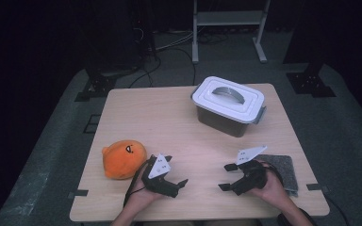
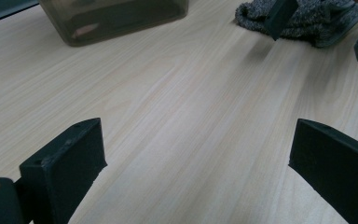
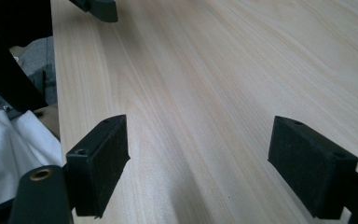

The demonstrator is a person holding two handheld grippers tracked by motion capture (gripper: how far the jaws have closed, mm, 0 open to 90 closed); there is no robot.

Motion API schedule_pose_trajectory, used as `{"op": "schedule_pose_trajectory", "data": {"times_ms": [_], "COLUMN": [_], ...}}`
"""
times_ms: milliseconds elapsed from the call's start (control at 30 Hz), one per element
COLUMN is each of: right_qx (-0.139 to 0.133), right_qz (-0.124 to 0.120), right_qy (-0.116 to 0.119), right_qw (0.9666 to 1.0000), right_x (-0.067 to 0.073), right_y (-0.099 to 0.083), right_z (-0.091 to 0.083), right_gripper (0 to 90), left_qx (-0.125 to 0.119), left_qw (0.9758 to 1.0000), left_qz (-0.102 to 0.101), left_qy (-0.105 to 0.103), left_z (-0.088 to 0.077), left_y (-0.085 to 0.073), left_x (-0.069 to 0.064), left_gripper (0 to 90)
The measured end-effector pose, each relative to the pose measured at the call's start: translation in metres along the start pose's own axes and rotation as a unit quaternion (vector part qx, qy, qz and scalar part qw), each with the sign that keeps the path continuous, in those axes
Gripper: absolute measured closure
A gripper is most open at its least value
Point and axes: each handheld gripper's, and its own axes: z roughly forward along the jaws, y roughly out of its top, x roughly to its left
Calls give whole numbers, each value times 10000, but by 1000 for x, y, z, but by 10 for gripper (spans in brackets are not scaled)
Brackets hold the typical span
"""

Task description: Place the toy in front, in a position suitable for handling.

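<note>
An orange plush toy (image 1: 122, 159) lies at the table's front left. Just right of it, a hand holds my left gripper (image 1: 176, 170), which stands open and empty over bare wood; in the left gripper view its jaws (image 2: 198, 140) are wide apart. Near the front right my right gripper (image 1: 226, 177) is held open too, with nothing between its jaws (image 3: 200, 140). The two grippers point toward each other across a gap of bare tabletop. A dark translucent box with a white handled lid (image 1: 228, 106) stands shut at the back right, also visible as the box (image 2: 116, 18).
A grey felt cloth (image 1: 283, 165) lies under the right hand, near the table's right edge; it appears as the cloth (image 2: 307, 23) behind the right gripper's jaw tips. The wooden table (image 1: 169, 117) has floor around it, with a metal stand behind. The table's front edge (image 3: 56, 93) is close.
</note>
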Motion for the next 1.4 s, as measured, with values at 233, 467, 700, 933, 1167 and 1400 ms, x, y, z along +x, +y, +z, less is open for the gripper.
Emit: {"op": "schedule_pose_trajectory", "data": {"times_ms": [233,467,700,933,1167,1400], "right_qx": [-67,-46,-78,-6,-41,-24], "right_qz": [53,-3,-5,-106,-102,-97], "right_qy": [29,47,-11,-41,-57,-51], "right_qw": [10000,10000,10000,9999,9999,9999], "right_x": [-2,0,2,5,5,5], "right_y": [-1,-1,-1,0,0,0], "right_z": [-1,0,-2,0,-1,-1], "right_gripper": [189,188,189,188,189,189], "left_qx": [-91,-365,-654,-836,-1083,-1018], "left_qw": [9999,9990,9972,9948,9884,9861], "left_qz": [-37,-10,-1,1,-84,-157], "left_qy": [136,246,355,584,1064,1300], "left_z": [-1,-15,-34,-59,-90,-114], "left_y": [5,15,20,22,21,11], "left_x": [0,6,19,33,54,73], "left_gripper": [26,26,26,26,26,26]}}
